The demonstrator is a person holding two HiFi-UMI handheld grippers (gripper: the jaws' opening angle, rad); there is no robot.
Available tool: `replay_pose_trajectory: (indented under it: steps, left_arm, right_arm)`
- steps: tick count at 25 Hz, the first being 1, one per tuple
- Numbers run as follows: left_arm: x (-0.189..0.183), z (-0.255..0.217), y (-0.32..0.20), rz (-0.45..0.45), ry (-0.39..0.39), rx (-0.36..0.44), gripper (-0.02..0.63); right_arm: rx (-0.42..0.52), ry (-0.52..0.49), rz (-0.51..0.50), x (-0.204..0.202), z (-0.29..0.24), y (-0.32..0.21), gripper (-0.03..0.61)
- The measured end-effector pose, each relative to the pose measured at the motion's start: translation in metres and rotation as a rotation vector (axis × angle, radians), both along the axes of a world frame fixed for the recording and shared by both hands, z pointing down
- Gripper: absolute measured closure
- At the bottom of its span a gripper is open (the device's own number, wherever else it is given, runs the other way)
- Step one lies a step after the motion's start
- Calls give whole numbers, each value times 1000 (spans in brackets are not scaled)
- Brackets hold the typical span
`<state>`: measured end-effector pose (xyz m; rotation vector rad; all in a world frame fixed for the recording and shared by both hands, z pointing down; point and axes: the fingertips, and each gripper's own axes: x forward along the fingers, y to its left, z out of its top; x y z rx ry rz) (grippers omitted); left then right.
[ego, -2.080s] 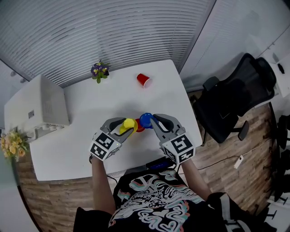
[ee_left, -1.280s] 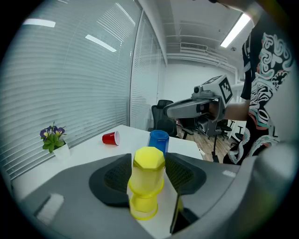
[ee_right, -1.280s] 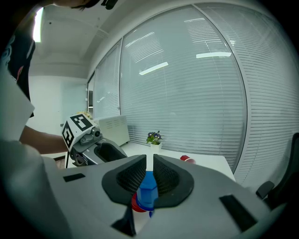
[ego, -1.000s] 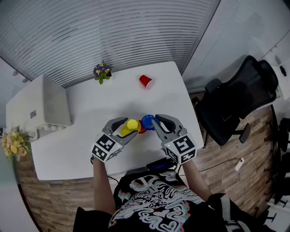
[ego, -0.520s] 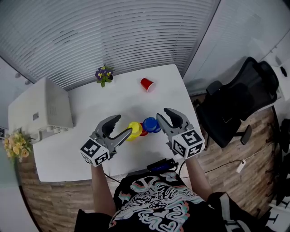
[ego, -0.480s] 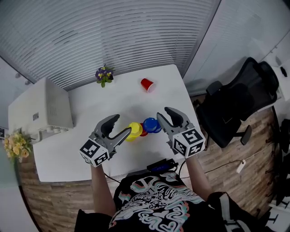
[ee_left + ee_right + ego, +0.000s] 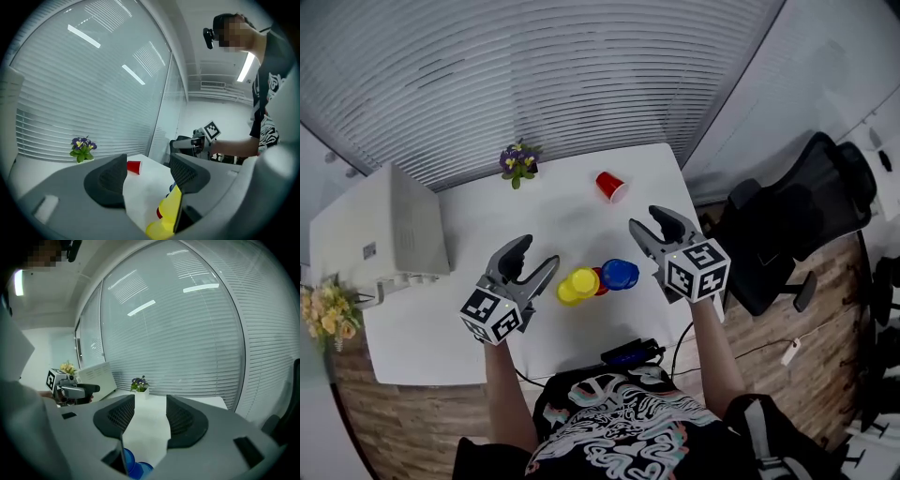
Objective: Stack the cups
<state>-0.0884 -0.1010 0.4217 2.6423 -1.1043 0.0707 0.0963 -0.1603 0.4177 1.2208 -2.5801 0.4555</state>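
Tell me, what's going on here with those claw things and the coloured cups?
A person holds a two-jaw gripper in each hand over a white table. The left gripper and right gripper are both open and empty, flanking a yellow cup, a red cup and a blue cup bunched in a row. The right one's jaws have just been opening, nothing between them. A second red cup lies farther back.

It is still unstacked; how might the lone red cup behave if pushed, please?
The red cup seems to lie on its side, so a push would probably roll it in a curve. It looks thin-walled, so likely light and easily dented.
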Motion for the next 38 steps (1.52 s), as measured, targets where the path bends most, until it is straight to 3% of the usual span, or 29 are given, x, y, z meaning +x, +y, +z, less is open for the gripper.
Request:
replay_pose_trajectory:
  steps: [8, 14, 19, 22, 30, 38]
  left_arm:
    - [-4, 44, -40, -16, -59, -105, 328]
    - [-2, 78, -63, 24, -167, -165, 328]
    - [5, 101, -77, 75, -263, -183, 328]
    - [8, 115, -85, 95, -295, -214, 328]
    - [18, 130, -100, 109, -294, -295, 328]
    - [25, 138, -99, 163, -304, -299, 328]
  right_arm:
    - [-82, 117, -18, -5, 30, -52, 346]
    - [-155, 210, -64, -16, 56, -85, 342]
    - [-275, 278, -180, -34, 87, -108, 293]
    - [-301, 337, -206, -38, 98, -127, 300]
    - [-499, 429, -287, -43, 130, -158, 311]
    - [-732, 466, -326, -45, 160, -166, 313]
